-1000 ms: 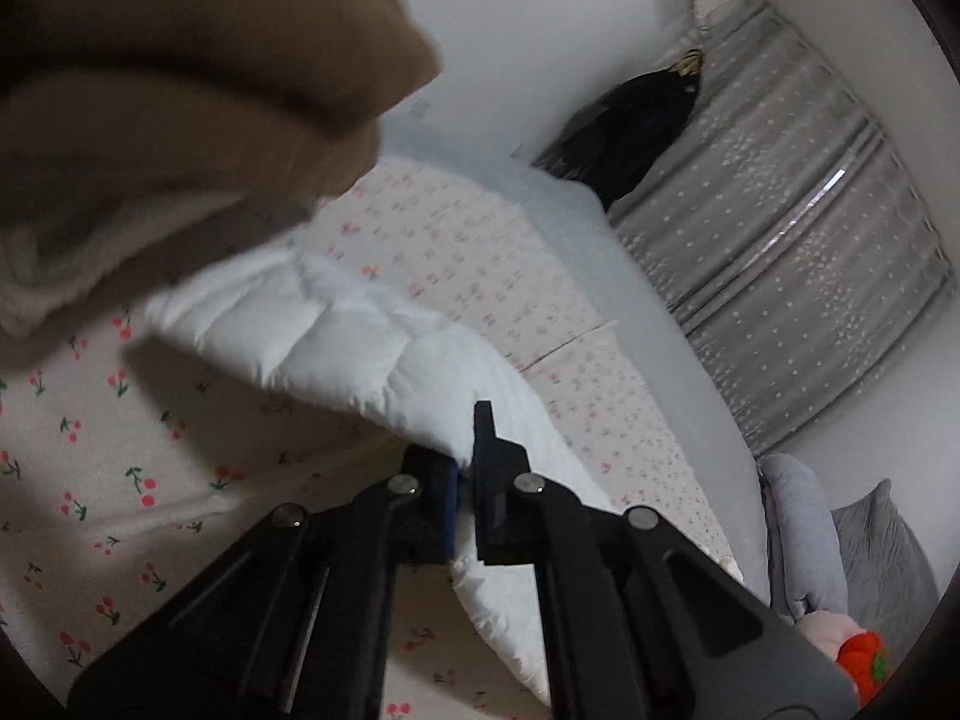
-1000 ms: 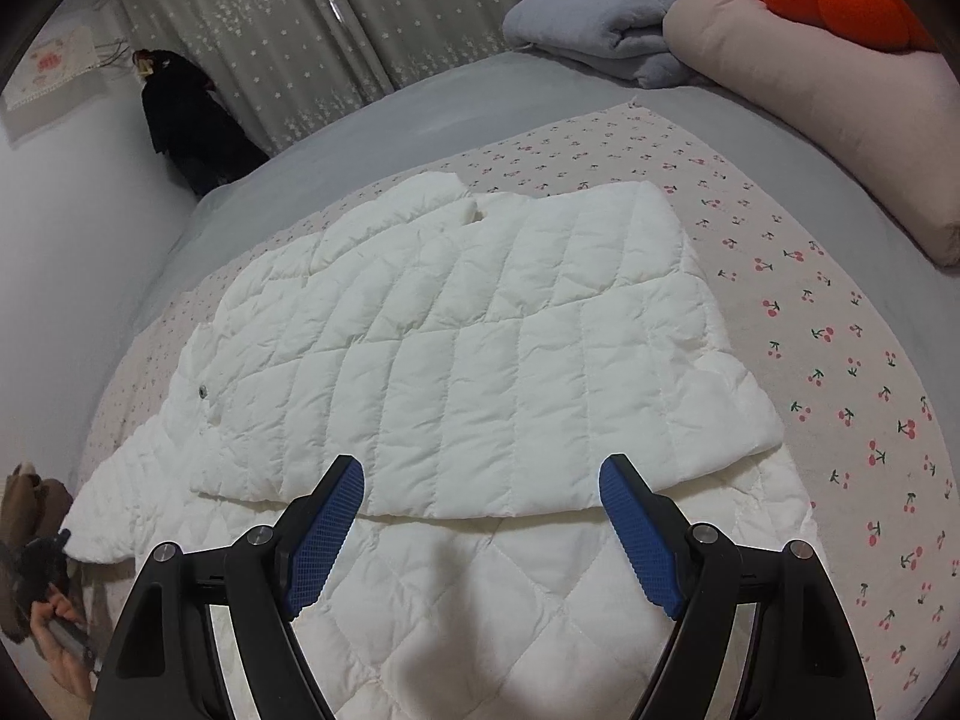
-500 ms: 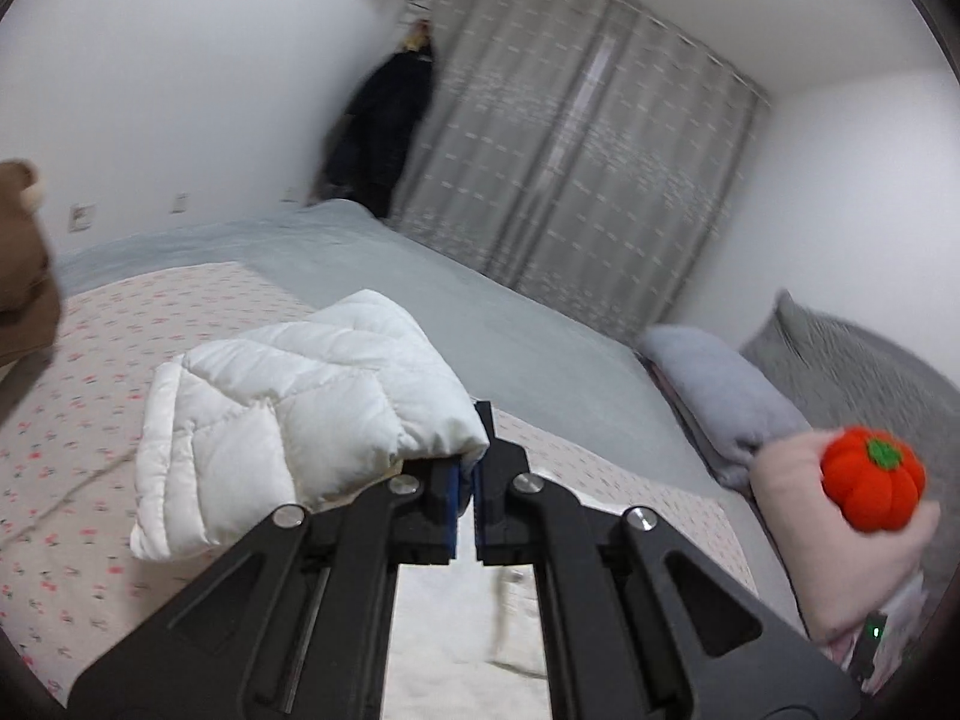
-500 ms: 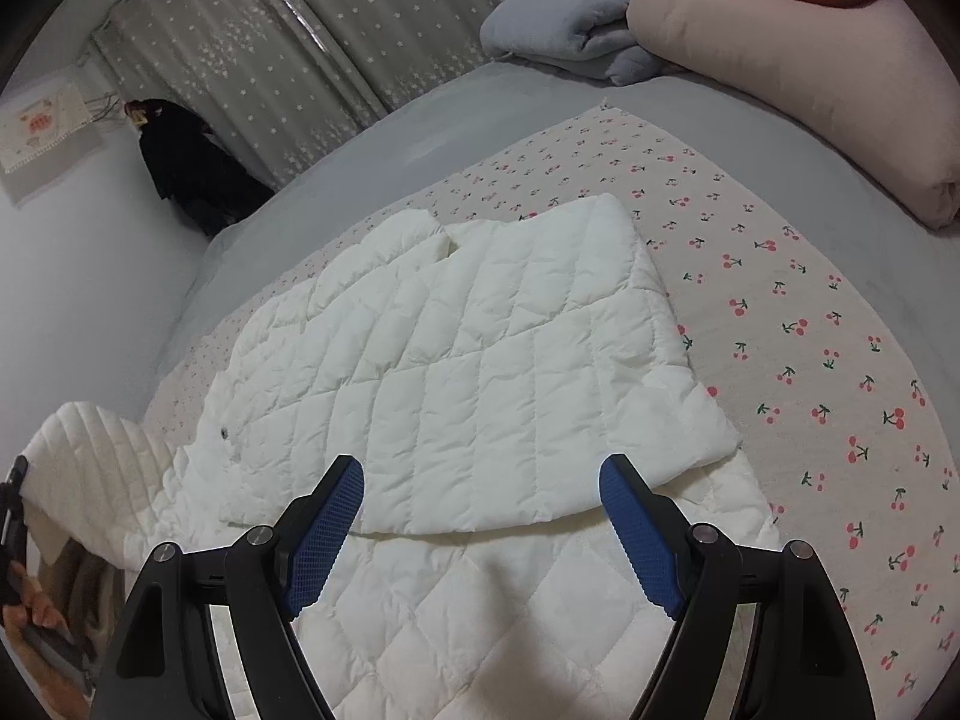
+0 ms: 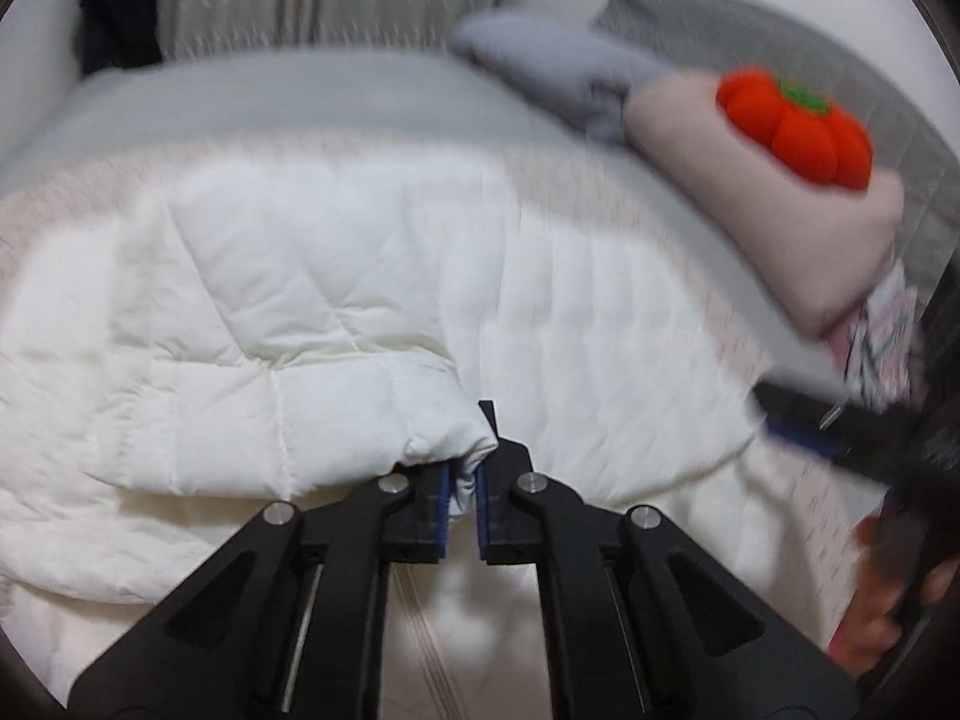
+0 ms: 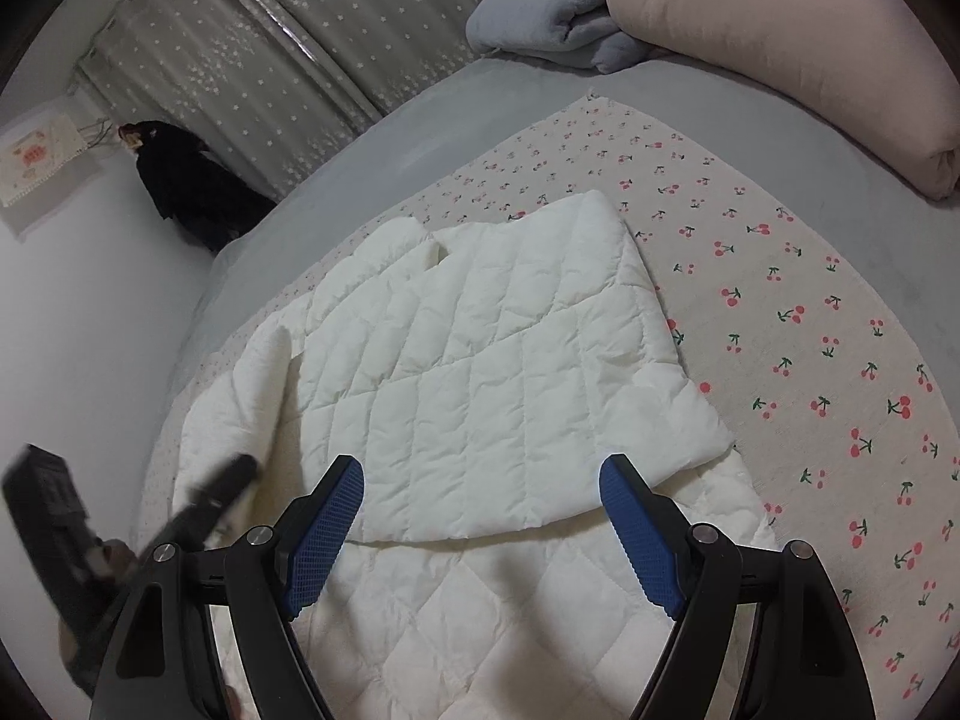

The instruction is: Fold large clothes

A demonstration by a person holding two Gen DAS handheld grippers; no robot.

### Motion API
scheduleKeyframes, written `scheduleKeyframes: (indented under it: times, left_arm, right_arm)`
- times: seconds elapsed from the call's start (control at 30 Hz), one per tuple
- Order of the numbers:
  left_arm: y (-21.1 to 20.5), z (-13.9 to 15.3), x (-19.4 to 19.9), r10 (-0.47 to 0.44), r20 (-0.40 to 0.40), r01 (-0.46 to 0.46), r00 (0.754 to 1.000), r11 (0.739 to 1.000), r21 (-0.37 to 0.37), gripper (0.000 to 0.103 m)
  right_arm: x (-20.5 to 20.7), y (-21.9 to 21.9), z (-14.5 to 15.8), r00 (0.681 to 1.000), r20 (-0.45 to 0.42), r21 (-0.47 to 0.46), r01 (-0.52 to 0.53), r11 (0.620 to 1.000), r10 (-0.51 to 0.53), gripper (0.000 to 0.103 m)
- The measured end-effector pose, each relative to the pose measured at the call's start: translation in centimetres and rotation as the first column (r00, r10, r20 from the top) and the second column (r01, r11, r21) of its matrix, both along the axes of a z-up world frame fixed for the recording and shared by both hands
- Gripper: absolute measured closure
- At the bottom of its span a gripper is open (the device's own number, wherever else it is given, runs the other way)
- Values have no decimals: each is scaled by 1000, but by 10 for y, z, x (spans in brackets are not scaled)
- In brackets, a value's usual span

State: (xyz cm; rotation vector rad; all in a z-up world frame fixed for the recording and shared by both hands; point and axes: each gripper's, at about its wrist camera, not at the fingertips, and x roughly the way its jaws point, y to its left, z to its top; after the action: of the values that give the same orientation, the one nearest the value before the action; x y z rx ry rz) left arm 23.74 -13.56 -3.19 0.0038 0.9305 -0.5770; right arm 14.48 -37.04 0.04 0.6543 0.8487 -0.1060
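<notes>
A white quilted jacket lies spread on the cherry-print sheet, its right side folded over the body. My left gripper has the cuff of the jacket's other sleeve between its blue pads, and its jaws are opening a little. The sleeve is draped across the jacket's body. In the right wrist view the left gripper shows as a blur at the jacket's left edge. My right gripper hovers open over the jacket's near part, with nothing between its fingers.
A rolled pink quilt and a grey blanket lie at the bed's far end, with an orange pumpkin plush on the quilt. Grey curtains and a hanging black coat are beyond the bed.
My left gripper has swung the sleeve from the bed's left side across onto the jacket's body, rolling as it went. The right gripper has stayed open and nearly still.
</notes>
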Motion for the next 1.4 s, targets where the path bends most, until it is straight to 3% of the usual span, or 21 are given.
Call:
scheduleKeyframes:
  times: [0.07, 0.17, 0.23, 0.27, 0.37, 0.43, 0.53, 0.6, 0.73, 0.93, 1.0, 1.1, 1.2, 1.27, 1.4]
  left_arm:
    - [7, -20, 5, -27, -62, 27, 998, 1000, -6, 92]
    - [29, -13, 6, -39, -127, 26, 991, 994, -110, 84]
    - [40, 0, -2, -69, -138, 54, 988, 993, -109, 52]
    - [44, 9, -10, -85, -111, 75, 990, 993, -90, 43]
    - [56, 33, -42, -135, -10, 135, 991, 990, -30, 37]
    - [67, 45, -59, -160, 19, 161, 987, 986, -36, 32]
    - [90, 53, -75, -135, 78, 140, 988, 987, -74, 25]
    - [102, 53, -73, -67, 119, 76, 991, 994, -79, 25]
    - [148, 49, -56, 121, 137, -121, 983, 993, -9, 25]
    - [200, 17, -17, 267, 0, -266, 964, 960, -86, 25]
    - [211, 6, -12, 289, -38, -292, 956, 951, -106, 25]
    - [214, -9, -2, 307, -76, -314, 949, 943, -112, 26]
    - [215, -22, 2, 316, -80, -323, 946, 941, -100, 34]
    - [213, -31, 5, 322, -93, -329, 942, 941, -74, 40]
    - [213, -46, 11, 347, -135, -357, 928, 932, -64, 44]
  right_arm:
    - [0, 3, -1, 1000, -7, -1, -11, 1000, 11, 20]
    - [2, 7, 0, 1000, -9, -17, -19, 1000, 19, 20]
    - [3, 10, 0, 1000, -4, -28, -21, 999, 21, 20]
    - [4, 12, 1, 1000, -3, -33, -24, 999, 24, 20]
    - [8, 24, 5, 999, 9, -53, -47, 998, 47, 20]
    - [11, 35, 9, 997, 25, -70, -70, 995, 72, 20]
    - [14, 60, 19, 987, 69, -104, -136, 985, 144, 20]
    - [16, 83, 28, 971, 102, -168, -196, 966, 214, 20]
    - [17, 145, 37, 915, 122, -372, -317, 872, 384, 20]
    - [27, 226, 27, 832, 51, -550, -438, 711, 552, 20]
    - [33, 249, 17, 812, 0, -606, -464, 645, 584, 20]
    - [40, 281, -9, 785, -110, -709, -492, 505, 610, 20]
    - [51, 298, -30, 812, -166, -798, -444, 407, 560, 23]
    - [57, 295, -33, 833, -153, -807, -416, 419, 532, 30]
    - [62, 260, -15, 888, -46, -755, -331, 566, 458, 33]
